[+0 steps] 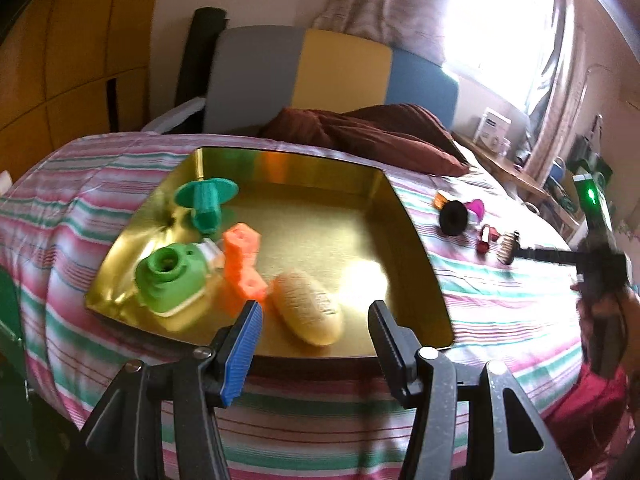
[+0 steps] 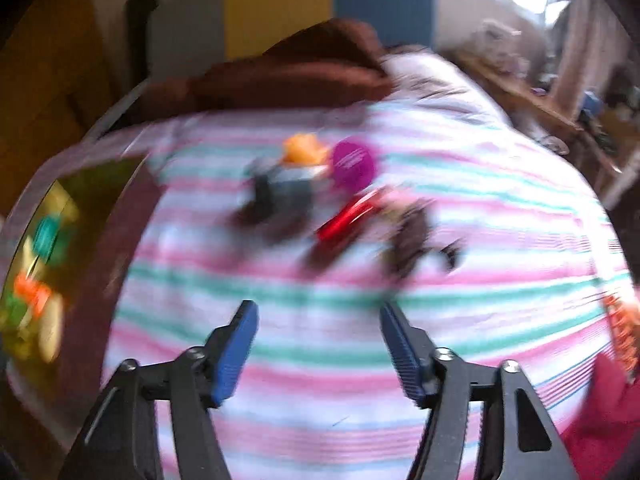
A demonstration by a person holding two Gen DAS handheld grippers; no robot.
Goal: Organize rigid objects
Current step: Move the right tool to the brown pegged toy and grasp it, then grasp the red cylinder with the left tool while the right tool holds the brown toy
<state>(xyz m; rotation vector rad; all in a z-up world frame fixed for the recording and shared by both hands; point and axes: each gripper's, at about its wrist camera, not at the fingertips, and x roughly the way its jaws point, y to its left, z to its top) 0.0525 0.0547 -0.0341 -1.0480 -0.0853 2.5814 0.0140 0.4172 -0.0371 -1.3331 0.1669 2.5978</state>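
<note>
Red and glossy, the small metal-looking cylinder (image 2: 347, 216) lay on the striped bedspread (image 2: 320, 320) ahead of my right tongs (image 2: 316, 340), which stood apart and empty. Blur hid detail, but it seemed light, stiff, slippery; I would pinch across its middle. My left tongs (image 1: 316, 320) gaped empty over the gold tray (image 1: 416, 240).

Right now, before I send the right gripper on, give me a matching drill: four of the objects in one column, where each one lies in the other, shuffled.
Objects:
1. teal flanged piece
2. beige ribbed oval piece
3. black ring
4. red metallic piece

Places:
A. on the striped bedspread, just right of the gold tray
B. far left part of the tray
C. bedspread, nearer the right gripper's side than the ring
D. near edge of the tray, in front of the left gripper

Pairs: 1-B, 2-D, 3-A, 4-C
</note>
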